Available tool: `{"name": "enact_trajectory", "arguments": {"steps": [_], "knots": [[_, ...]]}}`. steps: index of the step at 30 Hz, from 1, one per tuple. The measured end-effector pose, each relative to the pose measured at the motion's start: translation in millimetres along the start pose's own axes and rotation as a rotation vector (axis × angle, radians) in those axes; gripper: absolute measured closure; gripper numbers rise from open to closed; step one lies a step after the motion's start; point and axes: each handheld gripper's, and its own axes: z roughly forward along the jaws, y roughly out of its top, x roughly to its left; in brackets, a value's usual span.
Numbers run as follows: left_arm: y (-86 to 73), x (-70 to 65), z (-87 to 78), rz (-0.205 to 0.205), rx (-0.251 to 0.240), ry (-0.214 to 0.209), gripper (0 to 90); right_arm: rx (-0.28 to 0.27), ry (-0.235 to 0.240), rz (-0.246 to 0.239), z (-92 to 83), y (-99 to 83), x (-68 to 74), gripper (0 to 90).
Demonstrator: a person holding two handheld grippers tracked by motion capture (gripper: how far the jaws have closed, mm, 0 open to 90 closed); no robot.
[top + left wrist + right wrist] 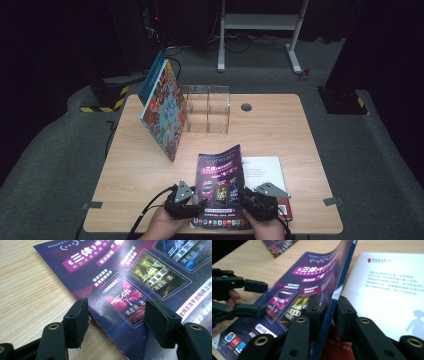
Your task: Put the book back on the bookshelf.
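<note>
Both hands enter from the desk's near edge, level, with the right tongs clamped on the right edge of the purple magazine cover and the left tongs standing open astride its left edge. Its long axis runs away from the person, far end curling upward. Right gripper view reveals the white page under the lifted cover.
</note>
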Motion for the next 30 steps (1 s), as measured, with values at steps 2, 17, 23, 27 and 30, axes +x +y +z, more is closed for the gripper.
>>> {"name": "enact_trajectory", "arguments": {"steps": [2,17,23,27,30], "knots": [[0.0,-0.4,0.0,0.000,-0.001,0.002,36.1,-0.017,0.000,-0.012,-1.6,0.7,2.5,77.3],[-0.6,1.3,-0.7,-0.017,-0.001,-0.008,35.2,-0.122,0.025,-0.053,-9.8,3.3,15.2,83.6],[-0.8,2.3,-0.8,-0.032,-0.003,-0.014,35.4,-0.144,0.032,-0.072,-14.9,5.3,14.8,83.9],[-0.9,2.2,-1.0,-0.027,-0.002,-0.012,35.6,-0.135,0.035,-0.079,-14.8,4.8,11.8,83.9],[-1.0,2.3,-1.1,-0.029,-0.003,-0.014,35.6,-0.125,0.047,-0.084,-15.1,5.6,9.7,83.9]]}}
